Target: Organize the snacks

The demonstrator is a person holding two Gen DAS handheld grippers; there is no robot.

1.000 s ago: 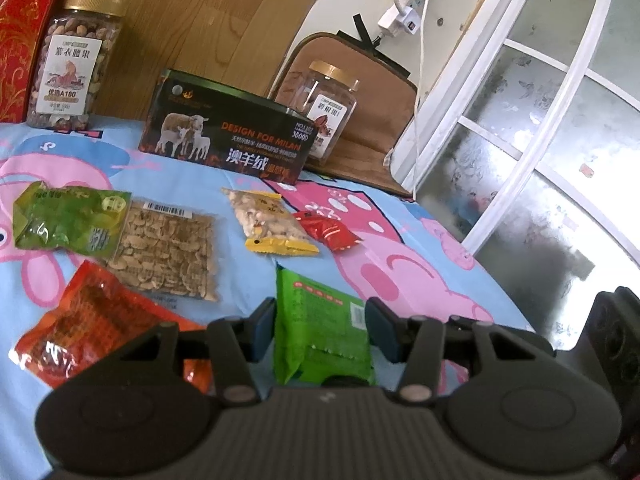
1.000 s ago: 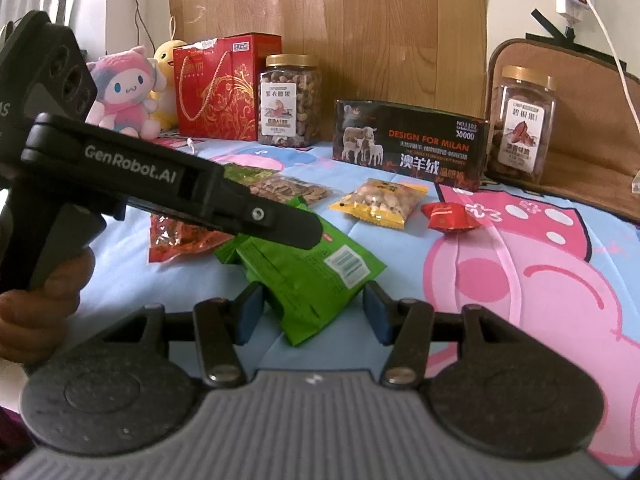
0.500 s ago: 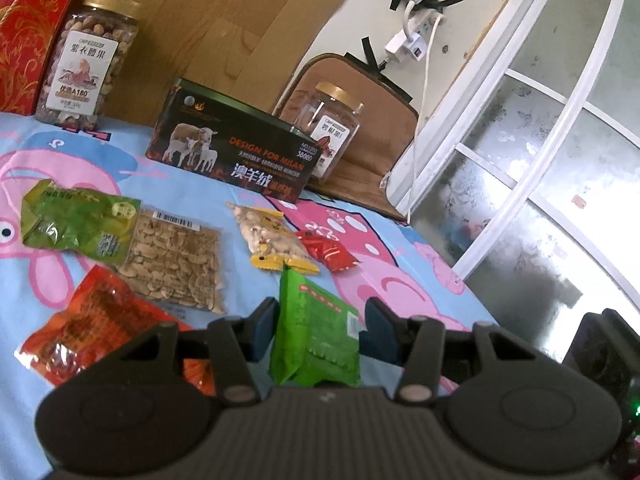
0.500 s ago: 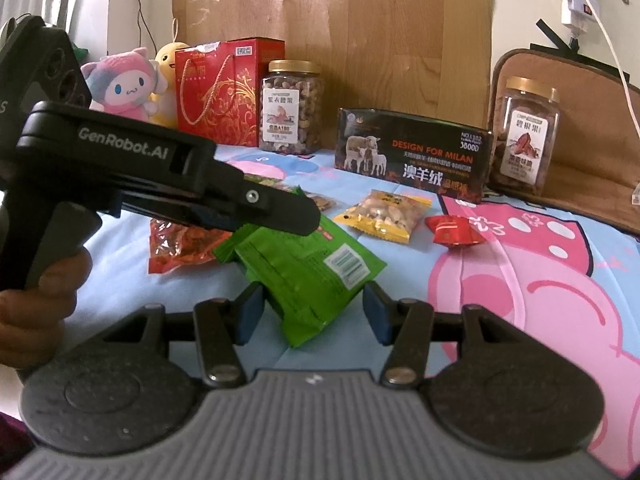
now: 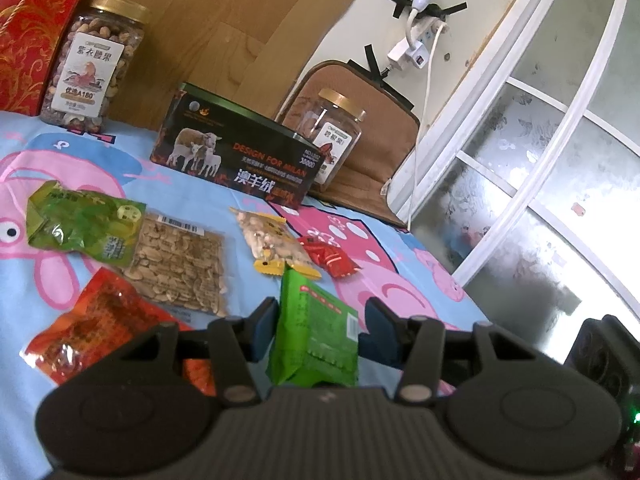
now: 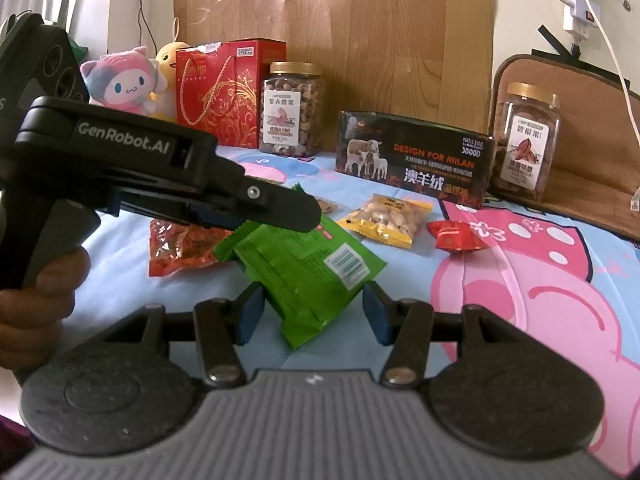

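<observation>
1. Since the earlier frames the green snack packet [image 5: 316,332] has risen off the bedsheet [image 5: 120,280] and tipped more upright; in the left wrist view it now stands on edge at lower centre, and the background has slid downward as the left gripper [image 5: 318,320] lifted
2. The packet hangs lower centre in the right wrist view too [image 6: 308,276], its barcode corner facing the camera, held by one crinkled end under the left gripper's tip [image 6: 256,216]
3. Risk, as I judge it: the grip is on a thin, slippery seam near one edge, so the packet could swing, twist or slip free if it is carried fast; its dangling lower corner could also drag across the orange-red packet [image 6: 180,248] and pull it along
4. Left gripper: the jaws are clamped on the green packet, with the left pad pressed to its side; the right pad's contact is hidden by the packet
5. Right gripper [image 6: 312,312]: the jaws stand wide apart, one on each side of the packet's lower corner, holding nothing; whether a pad brushes the foil I cannot tell
6. Further out, mid-frame in the left view, lie the clear peanut bag [image 5: 180,256], the yellow nut packet [image 5: 272,244] and the small red packet [image 5: 332,258], all apart from the lifted one
</observation>
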